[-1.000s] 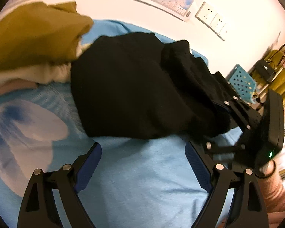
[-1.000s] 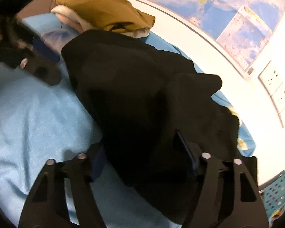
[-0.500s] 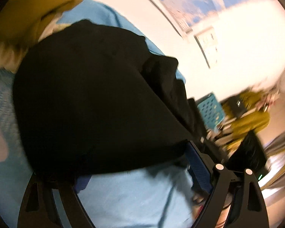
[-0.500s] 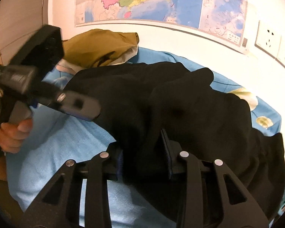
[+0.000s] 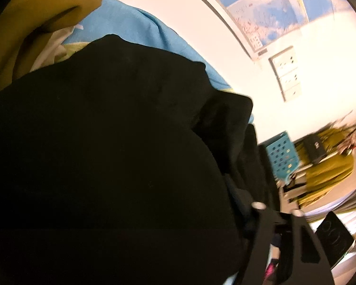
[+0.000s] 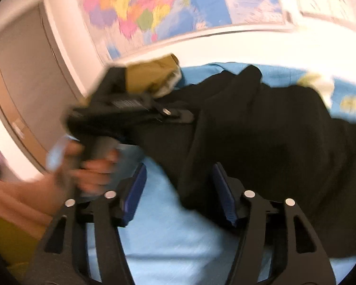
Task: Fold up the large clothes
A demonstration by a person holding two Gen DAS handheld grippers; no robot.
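Note:
A large black garment (image 5: pixel 118 142) lies bunched on a light blue bed sheet (image 6: pixel 178 242). In the left wrist view it fills most of the frame and covers my left gripper; only its right finger (image 5: pixel 239 197) shows, pressed against the cloth. In the right wrist view my left gripper (image 6: pixel 178 115) reaches into the garment's (image 6: pixel 273 142) left edge. My right gripper (image 6: pixel 180 190) is open, with a fold of the black cloth hanging between its blue pads (image 6: pixel 222 192). The frames are blurred.
A mustard garment over pale cloth (image 5: pixel 35 19) is piled at the head of the bed. A wall with a map (image 6: pixel 166 7) and sockets (image 5: pixel 287 73) runs behind. A blue perforated basket (image 5: pixel 281 156) and clutter stand off the bed's right end.
My left gripper has pushed forward into the black garment, which now covers its fingers. My right gripper closed on the cloth half a second ago and has now opened again.

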